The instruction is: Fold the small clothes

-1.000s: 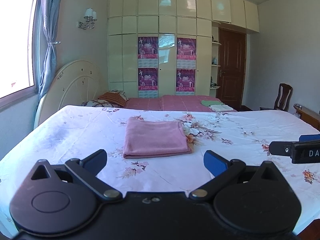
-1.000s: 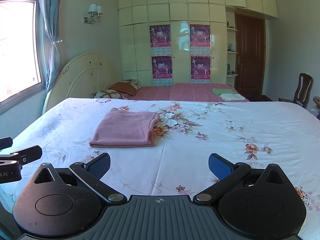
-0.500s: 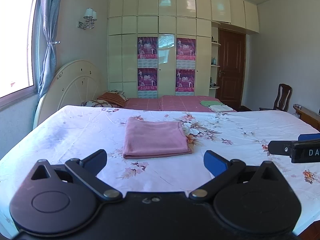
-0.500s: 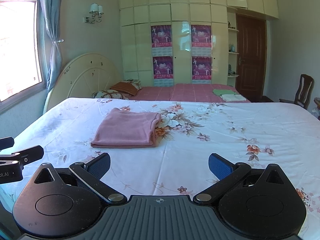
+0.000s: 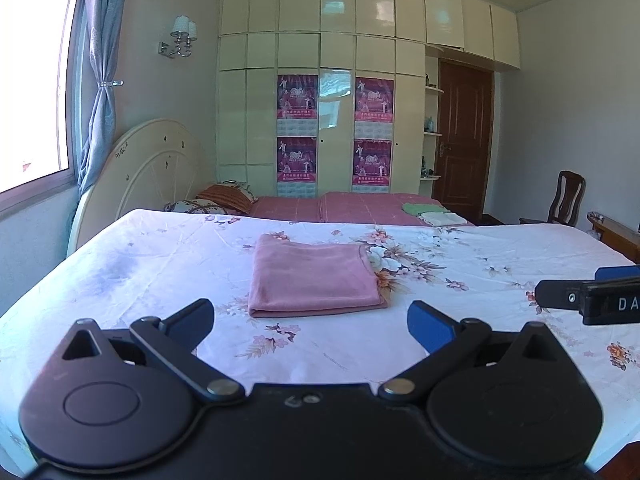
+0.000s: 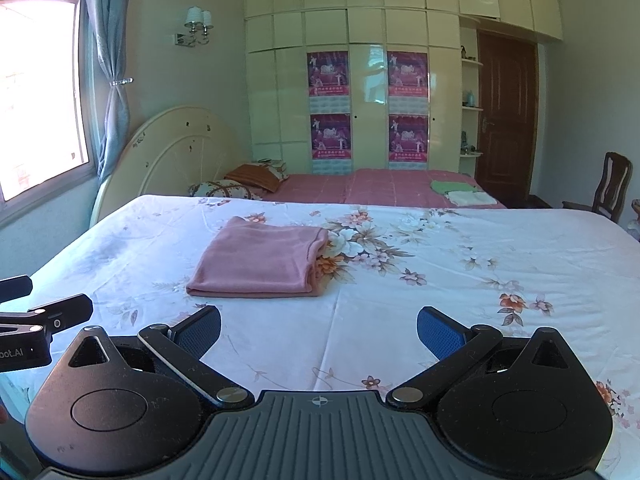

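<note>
A pink garment (image 5: pixel 314 278) lies folded into a flat rectangle on the floral bedsheet (image 5: pixel 460 264); the right wrist view shows the same pink garment (image 6: pixel 262 262) left of centre. My left gripper (image 5: pixel 310 322) hovers just short of its near edge, open, with nothing between the blue pads. My right gripper (image 6: pixel 318 330) is open too and empty, nearer than the garment and to its right. Each gripper shows at the side of the other's view.
The sheet-covered surface (image 6: pixel 480 264) stretches wide to the right of the garment. Behind it stands a bed with a pink cover (image 5: pixel 360 210), pillows (image 5: pixel 224 198) and small folded green and white cloths (image 5: pixel 434 212). A wooden chair (image 5: pixel 568 198) stands at the right wall.
Both views have shifted very slightly; the garment lies as before and both grippers stay open.
</note>
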### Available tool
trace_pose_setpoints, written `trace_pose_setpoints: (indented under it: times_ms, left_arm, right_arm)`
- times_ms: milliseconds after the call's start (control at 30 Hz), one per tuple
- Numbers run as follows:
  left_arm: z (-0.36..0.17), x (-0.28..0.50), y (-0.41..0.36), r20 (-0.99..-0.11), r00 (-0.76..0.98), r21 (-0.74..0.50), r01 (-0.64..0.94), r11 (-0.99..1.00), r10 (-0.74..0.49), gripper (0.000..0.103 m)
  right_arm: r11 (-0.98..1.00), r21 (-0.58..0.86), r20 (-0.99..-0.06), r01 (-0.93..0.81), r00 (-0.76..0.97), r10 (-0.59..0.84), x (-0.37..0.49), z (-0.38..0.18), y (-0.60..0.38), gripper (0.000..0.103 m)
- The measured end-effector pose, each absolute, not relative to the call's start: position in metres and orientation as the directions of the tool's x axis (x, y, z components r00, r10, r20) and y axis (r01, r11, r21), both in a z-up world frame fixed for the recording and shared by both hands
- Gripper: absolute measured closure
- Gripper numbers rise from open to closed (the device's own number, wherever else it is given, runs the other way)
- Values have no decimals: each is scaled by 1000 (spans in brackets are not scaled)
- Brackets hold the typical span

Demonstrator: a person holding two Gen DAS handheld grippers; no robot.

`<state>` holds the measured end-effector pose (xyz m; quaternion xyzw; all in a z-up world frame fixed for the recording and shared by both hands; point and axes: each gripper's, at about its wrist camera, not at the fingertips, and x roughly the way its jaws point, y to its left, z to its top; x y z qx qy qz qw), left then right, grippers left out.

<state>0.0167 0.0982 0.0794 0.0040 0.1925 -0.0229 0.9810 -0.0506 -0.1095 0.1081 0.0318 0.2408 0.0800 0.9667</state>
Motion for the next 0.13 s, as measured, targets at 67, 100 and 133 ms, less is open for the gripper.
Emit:
trace_pose_setpoints:
  times_ms: [67,100,133]
  left_arm:
    - [79,18,100,-380,923,-6,55,998,-54,1]
    - [79,18,101,-384,922,-6,57,998,-55,1]
    - [79,18,101,-386,921,-5,55,998,-53,1]
  right_arm:
    - [985,99,-460,-145,871,174,-50,108,-109,0]
    - [984,99,-459,-146,871,176,-50,108,-109,0]
    - [984,99,-458,-150,871,179,-50,108,-108,0]
